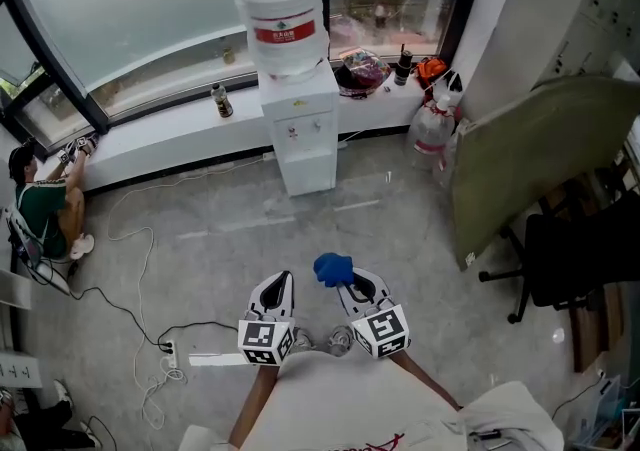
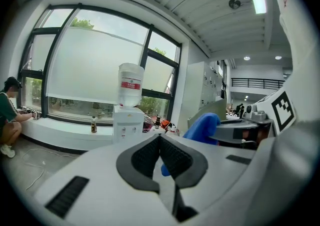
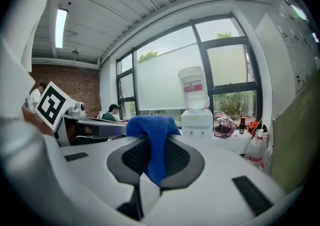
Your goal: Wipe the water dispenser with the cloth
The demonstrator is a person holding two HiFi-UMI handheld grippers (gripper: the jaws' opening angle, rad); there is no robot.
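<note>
A white water dispenser (image 1: 298, 129) with a clear bottle (image 1: 280, 11) on top stands against the window ledge, well ahead of both grippers. It also shows small in the left gripper view as the dispenser (image 2: 127, 122) and in the right gripper view as the dispenser (image 3: 196, 120). My right gripper (image 1: 343, 280) is shut on a blue cloth (image 1: 333, 267), which bunches above the jaws as the cloth (image 3: 151, 140). My left gripper (image 1: 280, 287) is shut with nothing in it, close beside the right one; the blue cloth (image 2: 202, 125) shows to its right.
A person (image 1: 40, 204) crouches at the ledge on the far left. Cables and a power strip (image 1: 170, 354) lie on the floor at left. A spray bottle (image 1: 434, 124), bags and bottles sit on or near the ledge. An office chair (image 1: 560, 264) and a leaning board (image 1: 530, 154) stand at right.
</note>
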